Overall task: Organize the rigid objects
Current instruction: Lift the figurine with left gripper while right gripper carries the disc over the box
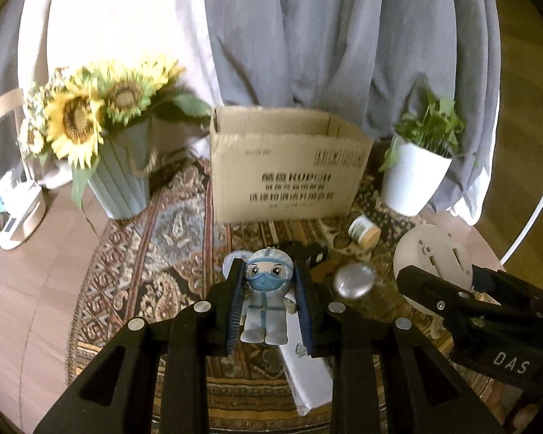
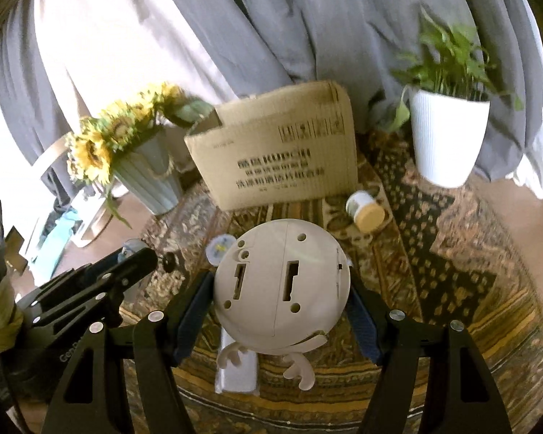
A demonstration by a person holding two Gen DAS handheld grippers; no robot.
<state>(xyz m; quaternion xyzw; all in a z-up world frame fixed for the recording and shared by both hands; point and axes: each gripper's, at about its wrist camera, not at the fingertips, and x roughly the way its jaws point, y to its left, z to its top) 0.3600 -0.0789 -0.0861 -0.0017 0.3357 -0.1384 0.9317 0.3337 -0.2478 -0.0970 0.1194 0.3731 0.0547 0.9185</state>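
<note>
My left gripper (image 1: 268, 268) is shut on a small figurine (image 1: 266, 307) in a white protective suit and blue mask, held upright above the rug. My right gripper (image 2: 280, 285) is shut on a round white toy (image 2: 307, 311) with small antlers, its flat holed underside facing the camera. An open cardboard box (image 1: 286, 170) with printed text stands on the rug beyond both grippers, also seen as the box (image 2: 278, 152) in the right wrist view. The right gripper (image 1: 449, 271) with the white toy (image 1: 430, 249) shows at the right of the left wrist view. The left gripper (image 2: 126, 264) shows at the lower left of the right wrist view.
A sunflower vase (image 1: 121, 181) stands left of the box and a white plant pot (image 1: 412, 177) right of it. On the patterned rug (image 1: 144, 260) lie a small jar (image 1: 363, 231), a silver oval object (image 1: 354, 280) and a flat white box (image 1: 300, 372). Grey curtains (image 1: 325, 36) hang behind.
</note>
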